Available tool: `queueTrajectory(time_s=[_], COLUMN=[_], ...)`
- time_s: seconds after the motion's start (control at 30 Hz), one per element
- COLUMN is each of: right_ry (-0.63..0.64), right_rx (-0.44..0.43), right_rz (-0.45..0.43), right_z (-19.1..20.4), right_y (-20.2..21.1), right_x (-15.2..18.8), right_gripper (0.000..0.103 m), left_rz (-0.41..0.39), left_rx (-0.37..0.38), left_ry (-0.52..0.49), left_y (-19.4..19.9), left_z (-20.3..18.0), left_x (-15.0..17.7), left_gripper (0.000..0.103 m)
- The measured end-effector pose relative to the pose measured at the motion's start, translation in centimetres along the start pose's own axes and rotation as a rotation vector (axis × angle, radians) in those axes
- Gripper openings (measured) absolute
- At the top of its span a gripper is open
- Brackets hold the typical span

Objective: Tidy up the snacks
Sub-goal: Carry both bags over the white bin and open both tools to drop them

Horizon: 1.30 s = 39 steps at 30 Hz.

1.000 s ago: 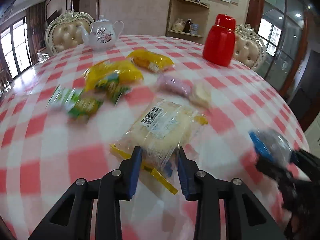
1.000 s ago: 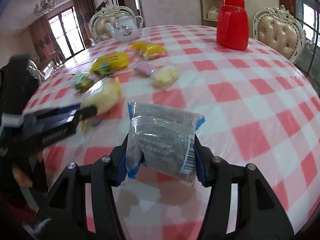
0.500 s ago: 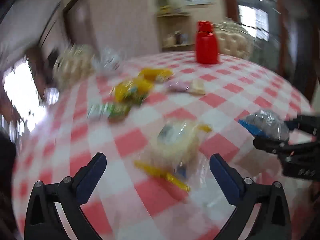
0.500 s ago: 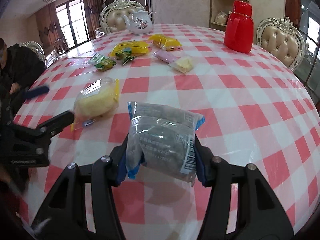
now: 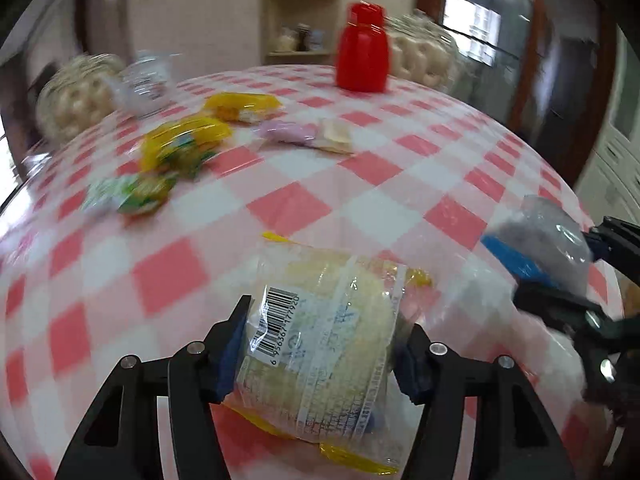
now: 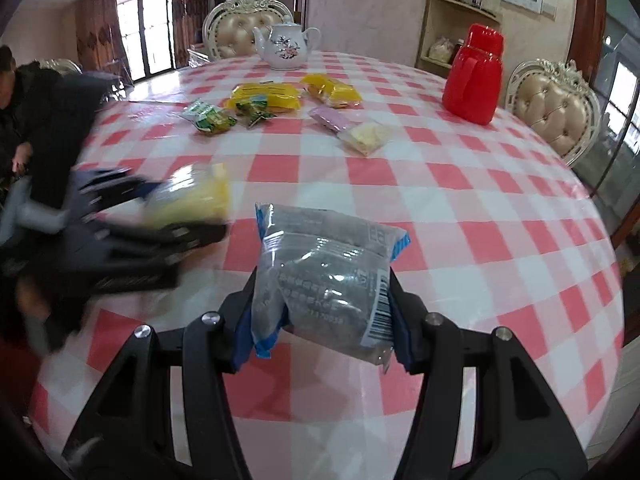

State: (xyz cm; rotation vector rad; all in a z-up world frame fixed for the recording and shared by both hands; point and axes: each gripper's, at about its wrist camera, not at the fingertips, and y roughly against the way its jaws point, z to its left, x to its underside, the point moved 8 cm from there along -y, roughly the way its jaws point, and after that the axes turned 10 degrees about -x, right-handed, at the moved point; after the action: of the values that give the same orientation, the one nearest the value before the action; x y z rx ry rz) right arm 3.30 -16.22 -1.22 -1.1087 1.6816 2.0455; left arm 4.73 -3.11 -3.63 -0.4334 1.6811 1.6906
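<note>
My left gripper (image 5: 320,344) is shut on a clear bag of pale yellow cake (image 5: 324,340) with a barcode, held over the near table edge. It shows blurred in the right wrist view (image 6: 192,196). My right gripper (image 6: 322,316) is shut on a grey snack bag with blue trim (image 6: 324,280), held above the checked cloth; the bag also shows in the left wrist view (image 5: 536,240). More snacks lie farther back: yellow packs (image 6: 266,96), green packs (image 6: 210,118), a pink pack (image 6: 330,118) and a pale pack (image 6: 366,136).
A round table with red-and-white checked cloth (image 6: 460,184). A red thermos jug (image 6: 474,76) stands at the back right, a white floral teapot (image 6: 286,46) at the back. Padded chairs (image 6: 554,108) ring the table. A person in black (image 6: 36,108) is at left.
My left gripper opened wide and pulled back half a second ago, and has now closed around the body of the yellow cake bag. My right gripper kept holding the grey bag.
</note>
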Motion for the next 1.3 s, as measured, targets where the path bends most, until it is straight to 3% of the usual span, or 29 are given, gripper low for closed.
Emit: queueTrajectory(time_s=[0.13, 0.3, 1.3], right_ry=[0.03, 0.066, 0.215], right_rx=[0.009, 0.004, -0.013], right_rz=[-0.004, -0.012, -0.054], right_z=[1.0, 2.8, 12.5], right_y=[0.4, 0.8, 3.2], right_x=[0.0, -0.2, -0.9], right_gripper=[0.059, 0.059, 0.059], left_rz=[-0.007, -0.052, -0.107], left_rx=[-0.059, -0.116, -0.166], left_ry=[0.113, 0.169, 0.302], left_y=[3.0, 5.8, 13.1], left_z=[1.5, 3.8, 10.2], left_x=[2.4, 3.3, 9.4], left_gripper=[0.062, 0.062, 0.062])
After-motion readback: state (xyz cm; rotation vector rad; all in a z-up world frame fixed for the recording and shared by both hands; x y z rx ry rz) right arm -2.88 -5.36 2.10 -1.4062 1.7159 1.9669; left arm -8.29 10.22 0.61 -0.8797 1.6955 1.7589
